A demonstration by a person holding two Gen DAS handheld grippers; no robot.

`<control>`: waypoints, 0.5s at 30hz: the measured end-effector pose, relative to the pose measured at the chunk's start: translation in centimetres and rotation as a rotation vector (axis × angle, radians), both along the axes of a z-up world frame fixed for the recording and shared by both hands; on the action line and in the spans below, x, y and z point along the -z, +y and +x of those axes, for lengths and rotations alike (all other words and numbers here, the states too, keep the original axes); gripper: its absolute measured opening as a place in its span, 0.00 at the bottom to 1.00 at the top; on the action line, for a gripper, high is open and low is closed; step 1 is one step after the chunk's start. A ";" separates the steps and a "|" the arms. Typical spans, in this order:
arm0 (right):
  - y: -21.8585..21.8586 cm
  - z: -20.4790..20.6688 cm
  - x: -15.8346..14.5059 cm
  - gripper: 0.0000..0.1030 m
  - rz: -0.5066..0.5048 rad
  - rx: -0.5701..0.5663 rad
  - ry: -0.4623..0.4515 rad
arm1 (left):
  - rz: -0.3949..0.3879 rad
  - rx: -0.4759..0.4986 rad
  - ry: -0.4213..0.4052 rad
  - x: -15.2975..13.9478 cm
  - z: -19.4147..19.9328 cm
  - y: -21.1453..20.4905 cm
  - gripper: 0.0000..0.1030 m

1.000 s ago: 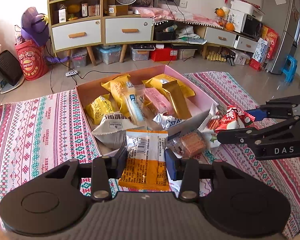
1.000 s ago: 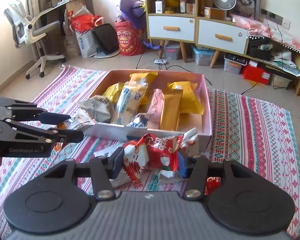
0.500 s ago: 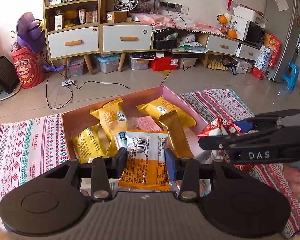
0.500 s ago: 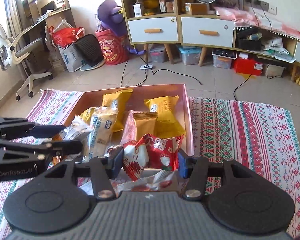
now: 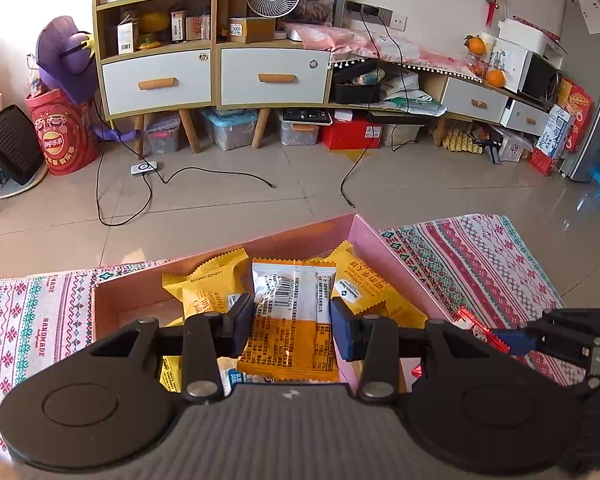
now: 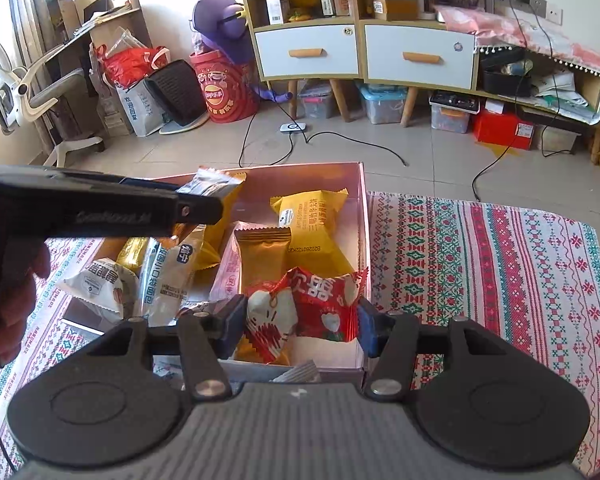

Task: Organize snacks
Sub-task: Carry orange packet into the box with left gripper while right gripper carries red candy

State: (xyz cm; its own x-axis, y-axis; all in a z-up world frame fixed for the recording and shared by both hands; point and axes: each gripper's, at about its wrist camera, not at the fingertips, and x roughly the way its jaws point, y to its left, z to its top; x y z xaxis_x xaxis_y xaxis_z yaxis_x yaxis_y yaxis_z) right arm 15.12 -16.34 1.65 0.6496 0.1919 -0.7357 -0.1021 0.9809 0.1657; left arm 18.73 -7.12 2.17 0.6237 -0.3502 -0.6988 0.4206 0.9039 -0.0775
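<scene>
My left gripper [image 5: 292, 320] is shut on a white and orange snack packet [image 5: 292, 288], held over the far part of the pink box [image 5: 388, 256]. In the right wrist view, that gripper [image 6: 196, 208] reaches in from the left above the box [image 6: 362, 216], and the packet's end [image 6: 208, 182] sticks out past its tip. My right gripper [image 6: 300, 324] is shut on a red and white snack packet [image 6: 320, 300] above the box's near right corner. In the left wrist view, the right gripper [image 5: 516, 340] comes in from the right.
The box holds several packets: yellow ones [image 6: 312, 216], a gold one [image 6: 262, 256] and white ones [image 6: 100, 284]. It lies on a patterned rug [image 6: 480, 264]. Cables [image 5: 148, 184] trail over the tiled floor beyond, in front of a drawer cabinet [image 5: 216, 72].
Both grippers have carried their packets forward from above the rug to over the box. The left went farther, toward the box's far side.
</scene>
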 end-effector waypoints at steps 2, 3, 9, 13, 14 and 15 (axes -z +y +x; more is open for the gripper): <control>0.0 -0.1 0.1 0.51 -0.001 -0.001 0.003 | -0.019 -0.019 0.015 0.3 0.4 0.0 0.46; 0.0 -0.1 0.1 0.50 -0.003 -0.001 0.002 | -0.025 -0.026 0.024 0.4 0.7 -0.2 0.46; -0.1 0.0 -0.1 0.52 0.002 0.003 -0.004 | -0.002 -0.025 0.009 0.7 0.9 -0.8 0.48; -0.3 -0.1 -0.3 0.58 0.004 0.008 -0.008 | -0.010 -0.045 -0.002 0.5 0.8 -0.5 0.62; -0.4 -0.1 -0.3 0.59 0.004 0.009 -0.008 | -0.013 -0.046 -0.002 0.4 0.8 -0.5 0.64; -0.4 -0.1 -0.4 0.60 0.003 0.009 -0.009 | -0.012 -0.044 -0.002 0.4 0.7 -0.4 0.64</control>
